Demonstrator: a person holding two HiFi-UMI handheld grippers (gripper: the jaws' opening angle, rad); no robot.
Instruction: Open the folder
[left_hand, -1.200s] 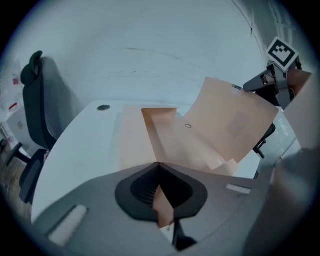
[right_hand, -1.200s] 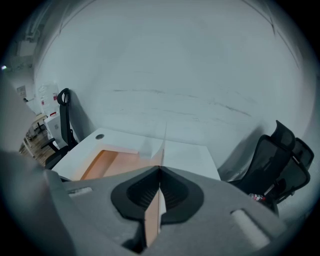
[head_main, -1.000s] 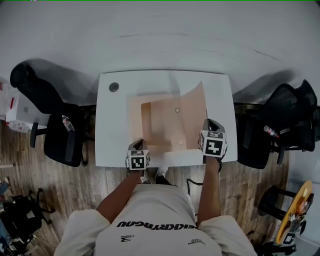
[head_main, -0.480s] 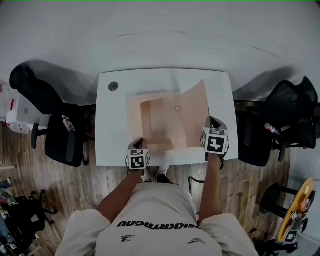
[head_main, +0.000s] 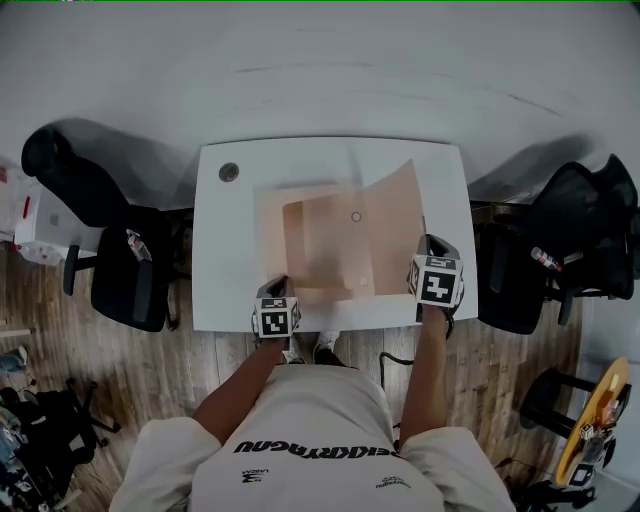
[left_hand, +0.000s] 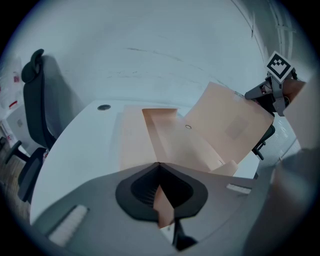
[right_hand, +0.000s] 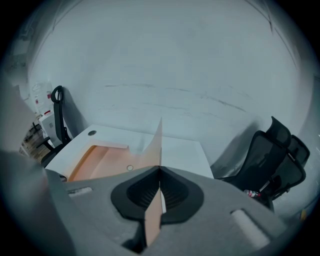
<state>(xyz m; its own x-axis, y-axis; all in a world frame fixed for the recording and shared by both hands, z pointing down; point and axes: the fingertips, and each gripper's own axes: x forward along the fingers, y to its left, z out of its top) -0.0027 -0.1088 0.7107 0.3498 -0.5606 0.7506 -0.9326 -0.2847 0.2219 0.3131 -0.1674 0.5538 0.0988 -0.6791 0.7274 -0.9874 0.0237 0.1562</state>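
Your peach-tan paper folder (head_main: 325, 245) lies on the white rectangular desk (head_main: 225, 260), from centre down to the 6 o'clock edge, and it's partly open. The back sheet & inner pocket lie flat. The right cover (head_main: 392, 228) stands up at a slant, w/ its fold on the desk & its free edge raised toward 3 o'clock.

Your left tool (head_main: 279, 288) sits at the folder's 7 o'clock corner. Its jaws are clamped on a thin peach flap of the folder. In the left gripper view (left_hand: 160, 186) that flap is pinched btw the dark ribbed pads (left_hand: 142, 190).

Your right tool (head_main: 426, 247) is at the folder's 4 o'clock side, jaws pressed together on the near edge of the right cover. In the right gripper view (right_hand: 160, 194) the sheet shows edge-on, running up & away from the tool.

There's a small round black grommet (head_main: 229, 172) at the desk's 11 o'clock corner. One black office chair (head_main: 110, 270) stands at the desk's 9 o'clock, another (head_main: 570, 240) at 3 o'clock, both on the wood-plank floor (head_main: 150, 380).
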